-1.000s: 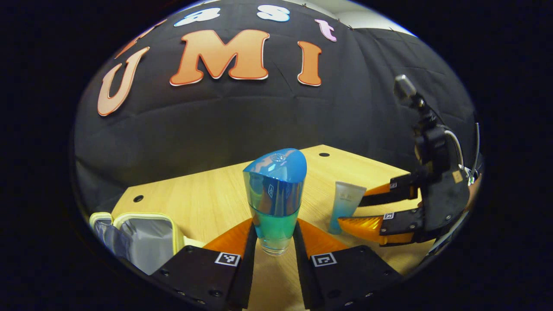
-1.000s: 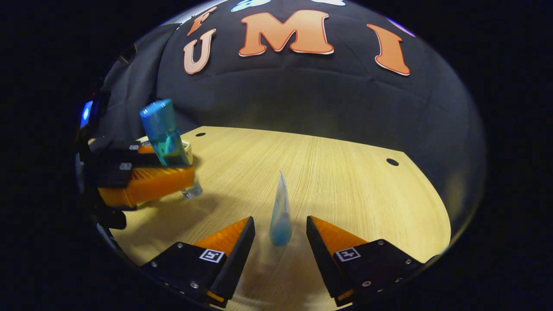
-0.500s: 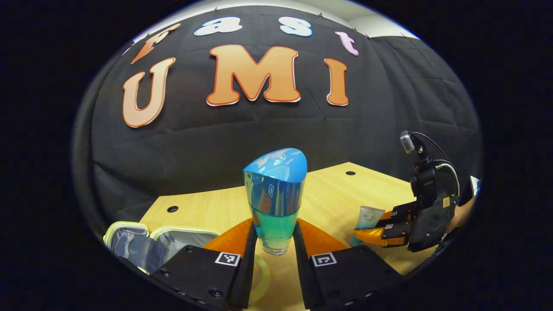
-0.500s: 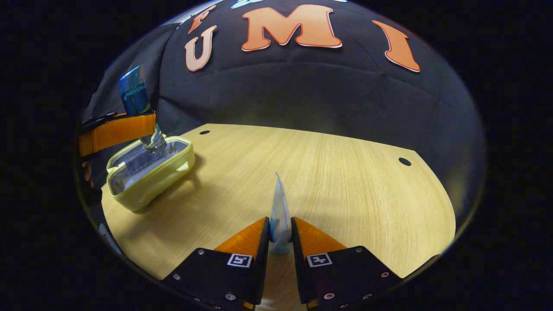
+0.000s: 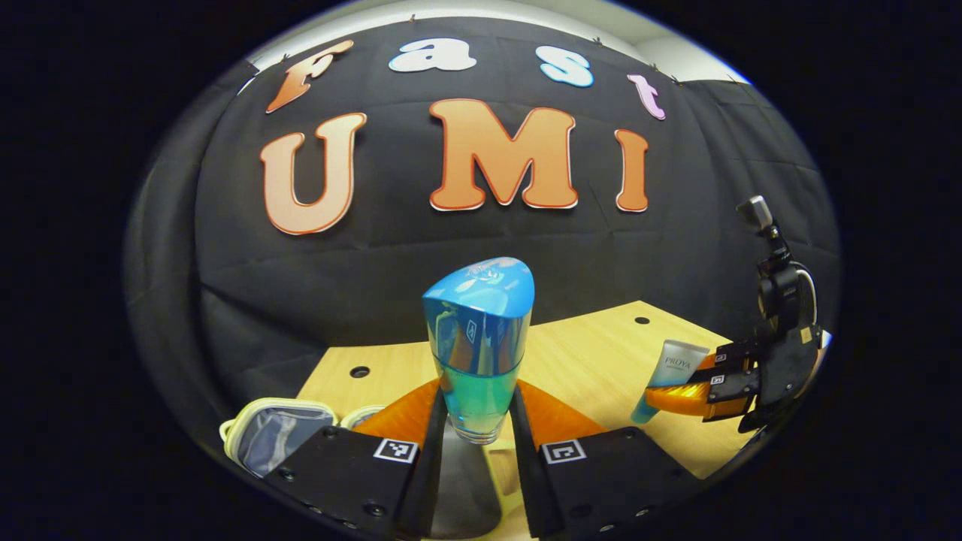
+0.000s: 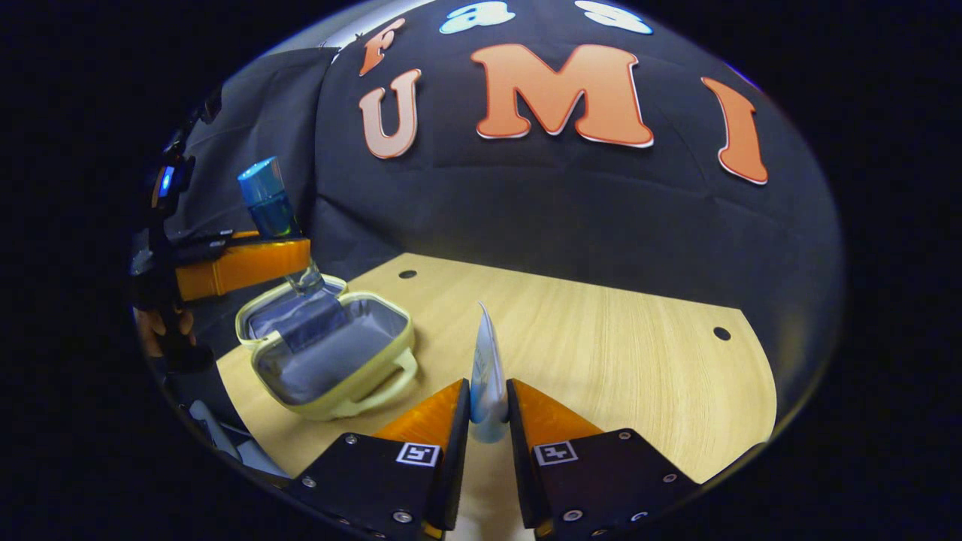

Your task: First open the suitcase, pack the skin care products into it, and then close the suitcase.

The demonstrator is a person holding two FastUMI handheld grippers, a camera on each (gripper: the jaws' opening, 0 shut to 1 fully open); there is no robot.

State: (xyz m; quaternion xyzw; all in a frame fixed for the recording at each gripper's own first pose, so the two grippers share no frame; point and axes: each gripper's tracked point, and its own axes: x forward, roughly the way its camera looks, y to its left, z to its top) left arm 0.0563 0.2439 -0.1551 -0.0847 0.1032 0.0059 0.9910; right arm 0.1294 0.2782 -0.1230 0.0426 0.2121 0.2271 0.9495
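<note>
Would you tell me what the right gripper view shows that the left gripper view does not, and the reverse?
Right gripper view: the open suitcase's whole grey lining, with the bottle's base hanging over its far half, and the tube seen edge-on. Left gripper view: the tube's flat printed face and the bottle's cap close up; here the left gripper partly hides the suitcase. Both: the left gripper shut on the bottle, the right gripper shut on the tube, and the table.

The left gripper (image 6: pixel 248 264) carried the bottle (image 6: pixel 270 214) over the open suitcase (image 6: pixel 331 357); the right gripper (image 6: pixel 488 409) closed on the tube (image 6: pixel 487 376) and lifted it.
</note>
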